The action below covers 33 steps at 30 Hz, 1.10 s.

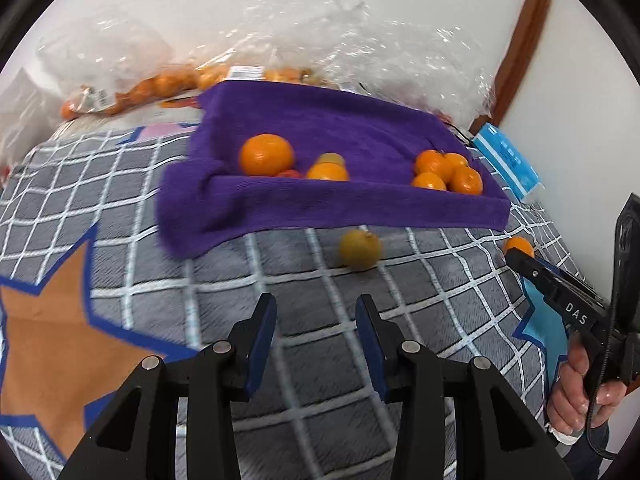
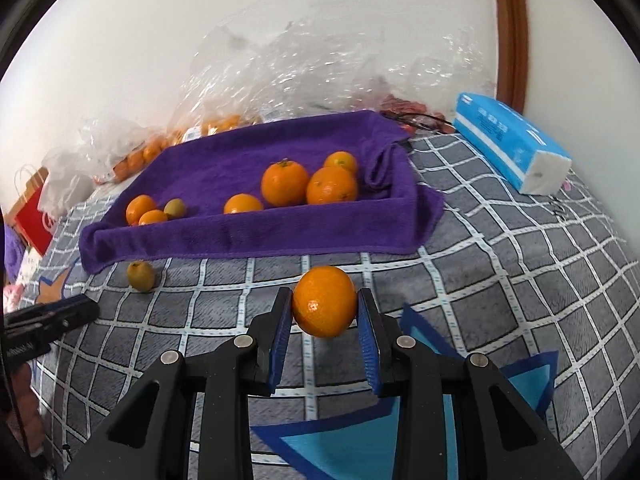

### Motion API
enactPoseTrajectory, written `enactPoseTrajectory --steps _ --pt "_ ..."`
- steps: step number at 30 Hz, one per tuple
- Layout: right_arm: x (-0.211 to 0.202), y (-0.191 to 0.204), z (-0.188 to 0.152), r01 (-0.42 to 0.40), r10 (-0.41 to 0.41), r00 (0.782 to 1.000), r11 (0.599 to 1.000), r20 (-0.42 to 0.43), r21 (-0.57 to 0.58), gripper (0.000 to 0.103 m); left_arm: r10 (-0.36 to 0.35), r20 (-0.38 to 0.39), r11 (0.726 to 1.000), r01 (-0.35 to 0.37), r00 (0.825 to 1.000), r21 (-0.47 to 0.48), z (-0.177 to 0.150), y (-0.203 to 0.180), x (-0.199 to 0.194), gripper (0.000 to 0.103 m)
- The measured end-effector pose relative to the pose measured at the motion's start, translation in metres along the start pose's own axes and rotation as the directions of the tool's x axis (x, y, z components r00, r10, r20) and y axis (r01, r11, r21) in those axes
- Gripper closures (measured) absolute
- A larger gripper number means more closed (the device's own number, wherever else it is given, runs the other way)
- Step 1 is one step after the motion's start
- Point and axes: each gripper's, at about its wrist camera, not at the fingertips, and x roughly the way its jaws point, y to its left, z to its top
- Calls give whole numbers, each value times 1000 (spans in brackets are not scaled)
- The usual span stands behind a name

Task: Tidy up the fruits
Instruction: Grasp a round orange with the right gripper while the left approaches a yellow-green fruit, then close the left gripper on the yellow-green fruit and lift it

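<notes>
My right gripper (image 2: 325, 296) is shut on an orange (image 2: 325, 301), held just above the checked bedspread (image 2: 500, 280) in front of a purple towel (image 2: 240, 240). On the towel, several oranges (image 2: 308, 184) are grouped at the right. Two oranges (image 2: 146, 210) and a small greenish fruit (image 2: 175, 208) lie at the left. Another greenish fruit (image 1: 360, 249) lies on the bedspread just off the towel's near edge. My left gripper (image 1: 316, 308) is open with nothing between its fingers, a short way in front of that fruit.
Clear plastic bags of oranges (image 1: 132, 88) lie along the wall behind the towel. A blue tissue pack (image 2: 512, 144) lies to the towel's right. A red paper bag (image 2: 34, 216) stands at the far left. A hand (image 1: 580, 396) grips the right tool's handle.
</notes>
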Motion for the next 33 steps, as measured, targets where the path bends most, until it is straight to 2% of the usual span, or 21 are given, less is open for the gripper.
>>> enactPoseTrajectory --steps 3,11,15,16,17,19,23,30,33 --pt "1 -5 1 -12 12 1000 1000 -5 20 71 -22 -15 1000 22 1000 2 4 -9 10 64" --pt "1 -5 -1 -31 32 999 999 -6 25 71 -17 -15 1000 17 1000 6 18 -24 28 64" --pt "1 -3 -1 -29 29 1000 999 -2 18 71 51 -4 999 -51 999 19 25 -31 38 64" --pt "0 -3 -1 -27 27 1000 999 -2 19 71 61 1 998 -62 998 22 26 -33 39 66" --pt "1 -3 -1 -27 27 1000 999 -3 20 71 63 2 998 -63 998 24 26 -34 40 74" --pt "1 -3 -1 -27 27 1000 999 -5 22 71 69 7 997 -69 998 35 25 -36 40 76" --pt "2 -5 -1 -26 26 1000 999 -9 33 71 42 13 999 -42 999 19 21 -29 33 76" --pt "2 -5 0 -23 23 1000 999 -9 32 71 158 52 986 -160 986 47 8 -8 11 76" --pt "2 -5 0 -23 23 1000 999 -8 31 71 142 36 990 -142 989 21 4 4 7 76"
